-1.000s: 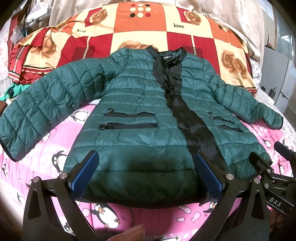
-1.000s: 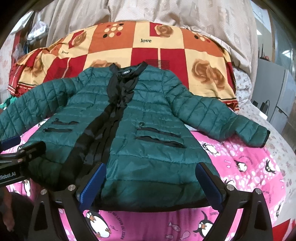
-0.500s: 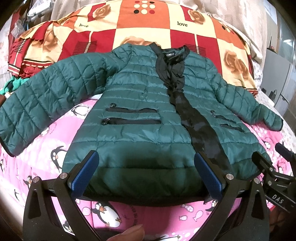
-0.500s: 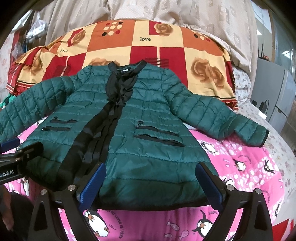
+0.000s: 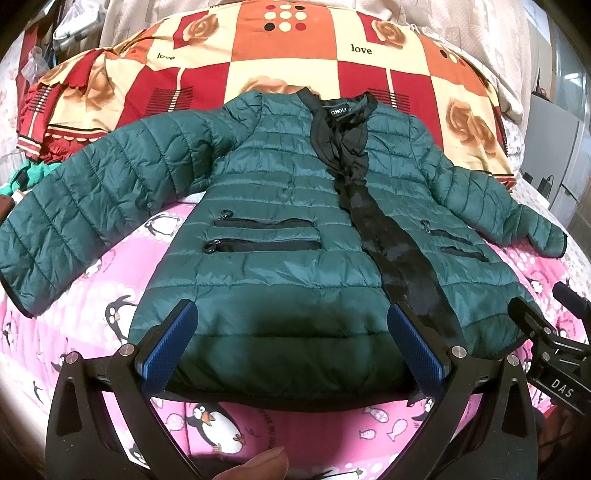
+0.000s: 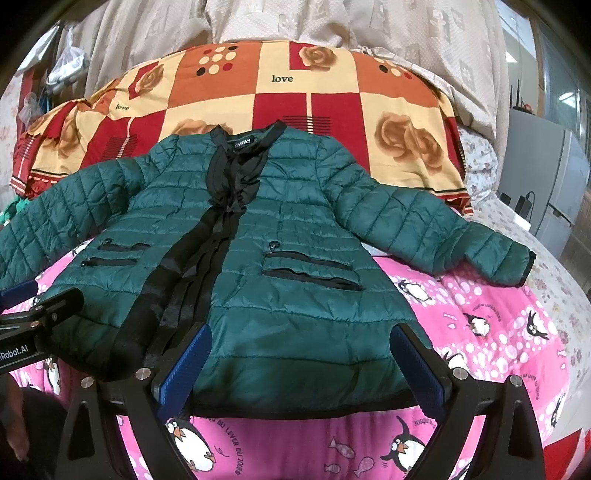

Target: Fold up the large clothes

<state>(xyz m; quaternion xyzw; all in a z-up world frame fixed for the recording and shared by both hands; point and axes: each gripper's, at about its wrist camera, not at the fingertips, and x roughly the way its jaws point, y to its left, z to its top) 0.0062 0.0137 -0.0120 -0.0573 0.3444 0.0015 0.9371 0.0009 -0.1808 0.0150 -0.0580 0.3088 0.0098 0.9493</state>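
Observation:
A dark green quilted jacket [image 5: 277,206] lies front up on the bed, both sleeves spread out and a black placket running down its middle. My left gripper [image 5: 291,332] is open, its blue pads on either side of the left half of the hem, just above the fabric. The right gripper [image 6: 301,350] is open the same way over the right half of the hem of the jacket [image 6: 295,229]. Each gripper shows at the edge of the other's view: right gripper [image 5: 546,343], left gripper [image 6: 37,317]. Neither holds any cloth.
The jacket rests on a pink penguin blanket [image 5: 110,280], with a red and orange checkered quilt [image 5: 280,48] piled behind the collar. A beige cover [image 6: 332,22] rises at the back. A grey cabinet [image 6: 546,166] stands to the right. A fingertip [image 5: 258,465] shows at the bottom edge.
The left wrist view has shifted very slightly. The jacket lies as before and both grippers stay open at the hem.

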